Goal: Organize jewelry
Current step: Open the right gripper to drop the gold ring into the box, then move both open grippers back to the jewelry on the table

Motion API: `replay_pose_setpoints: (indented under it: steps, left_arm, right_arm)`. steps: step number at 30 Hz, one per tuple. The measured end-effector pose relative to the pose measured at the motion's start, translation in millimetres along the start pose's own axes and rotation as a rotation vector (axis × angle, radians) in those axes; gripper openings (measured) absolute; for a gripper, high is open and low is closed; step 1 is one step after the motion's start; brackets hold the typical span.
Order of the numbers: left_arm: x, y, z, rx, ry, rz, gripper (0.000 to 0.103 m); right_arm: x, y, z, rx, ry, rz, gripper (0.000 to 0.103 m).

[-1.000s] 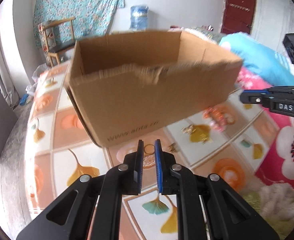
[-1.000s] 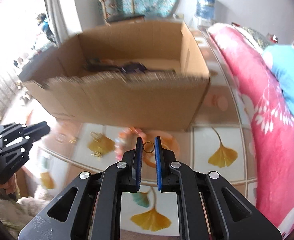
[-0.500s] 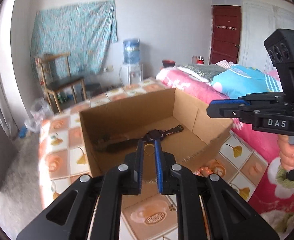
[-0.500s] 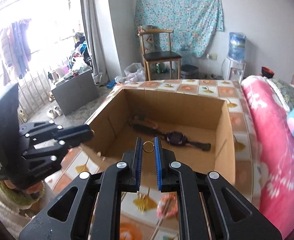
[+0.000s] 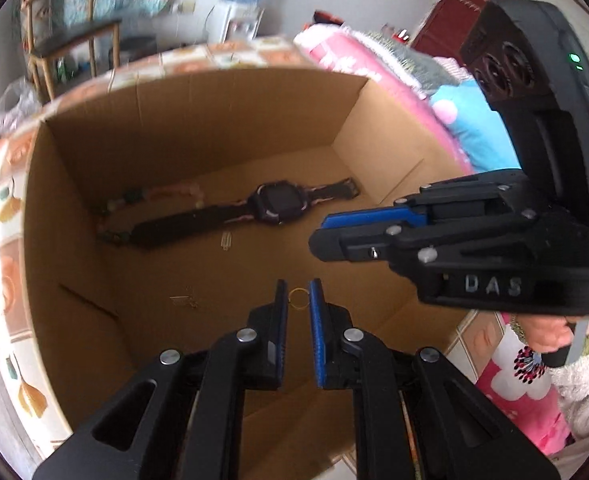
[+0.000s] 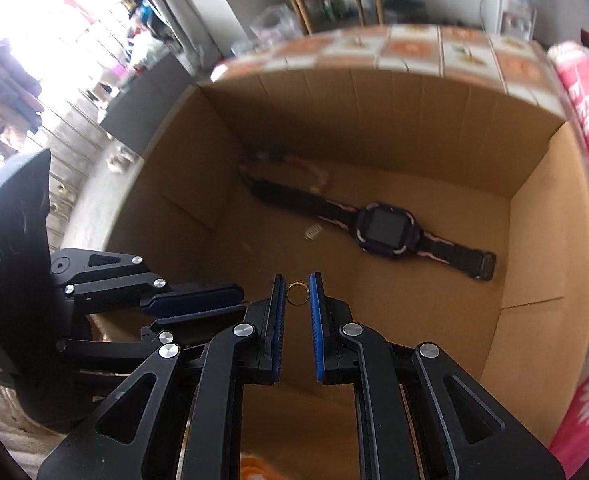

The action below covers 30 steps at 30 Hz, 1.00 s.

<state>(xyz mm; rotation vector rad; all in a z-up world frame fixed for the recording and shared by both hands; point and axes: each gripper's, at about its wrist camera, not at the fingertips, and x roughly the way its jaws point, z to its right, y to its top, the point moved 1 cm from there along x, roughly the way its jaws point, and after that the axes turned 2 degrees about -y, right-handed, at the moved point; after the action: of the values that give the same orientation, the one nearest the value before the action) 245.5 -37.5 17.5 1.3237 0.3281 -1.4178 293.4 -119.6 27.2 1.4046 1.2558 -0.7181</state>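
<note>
Over cardboard box (image 5: 378, 128) holding a smartwatch (image 5: 272, 204): left gripper (image 5: 298, 300), right gripper (image 6: 297, 293) each pinch a small ring, jaws narrow.

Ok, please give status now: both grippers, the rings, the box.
Left gripper shut on a gold ring, right gripper shut on a second ring. Both over the open cardboard box. Watch lies inside; drop path clear.
</note>
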Motion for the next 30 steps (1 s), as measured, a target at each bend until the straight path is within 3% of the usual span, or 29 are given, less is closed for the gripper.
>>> replay_pose_setpoints:
  steps: [6, 7, 11, 16, 21, 25, 30]
  left_arm:
    - [10, 4, -4, -0.042, -0.02, -0.042, 0.012]
    - [9, 5, -6, -0.05, -0.026, -0.041, 0.018]
    - [3, 6, -7, -0.056, -0.033, -0.023, 0.028]
    - [-11, 8, -13, -0.076, -0.023, 0.023, 0.032]
    - [-45, 5, -11, -0.061, -0.016, 0.12, 0.04]
    - [-84, -10, -6, -0.035, 0.003, 0.213, 0.055]
    - [-132, -55, 6, 0.04, 0.036, 0.333, 0.073]
  right_arm:
    - [4, 6, 8, 0.005, -0.027, 0.007, 0.015]
    - [3, 7, 10, 0.008, -0.027, 0.013, 0.015]
    - [-8, 5, 15, 0.02, -0.025, 0.042, 0.016]
    - [-29, -1, 22, 0.035, -0.026, 0.102, 0.021]
    - [-69, -13, 22, 0.028, -0.022, 0.216, 0.035]
    - [-111, -36, 17, 0.009, -0.011, 0.343, 0.045]
    - [-160, -82, 13, -0.029, 0.019, 0.478, 0.047]
